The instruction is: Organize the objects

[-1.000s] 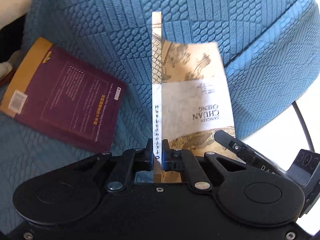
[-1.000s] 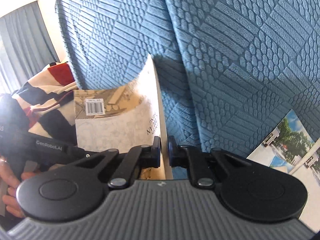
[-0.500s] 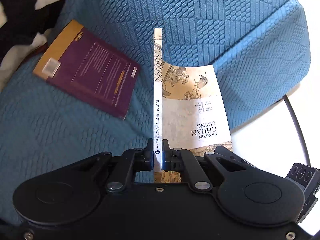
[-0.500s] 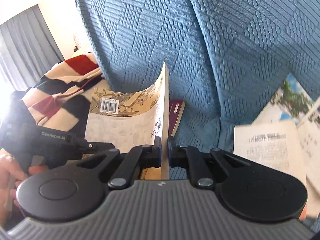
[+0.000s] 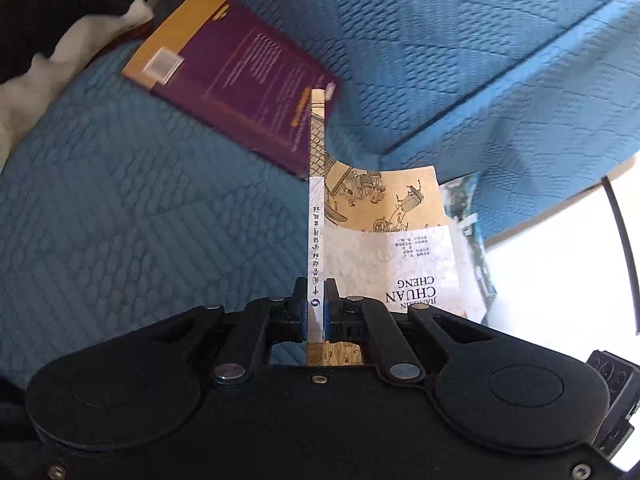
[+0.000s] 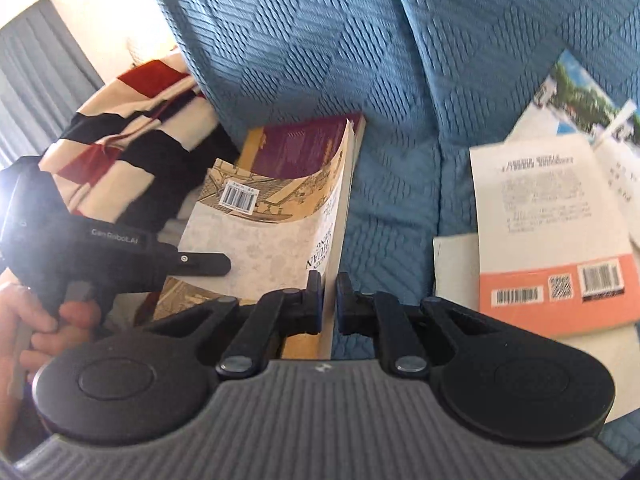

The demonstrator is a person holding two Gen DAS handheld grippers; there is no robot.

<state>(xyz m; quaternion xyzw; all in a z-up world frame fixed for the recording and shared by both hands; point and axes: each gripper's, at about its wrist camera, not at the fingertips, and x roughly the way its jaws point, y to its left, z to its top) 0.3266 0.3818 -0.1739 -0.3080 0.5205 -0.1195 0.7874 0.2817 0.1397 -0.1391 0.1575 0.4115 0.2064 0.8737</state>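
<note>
Both grippers are pinching one paperback (image 5: 384, 248) above the blue sofa (image 5: 120, 220): the left gripper (image 5: 316, 308) is clamping the spine, the right gripper (image 6: 329, 300) is nipping the page edge, fingers nearly closed. It is looking light and floppy, its cover bowing, so holding opposite edges is suiting it. The cover is reading "CHUAN CHENG"; the left gripper's body is showing "GenRobot.AI". A purple book (image 5: 240, 80) is lying beneath.

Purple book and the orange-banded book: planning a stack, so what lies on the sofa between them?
In the right wrist view, only bare blue sofa cover separates the purple book and the orange-banded book.
</note>
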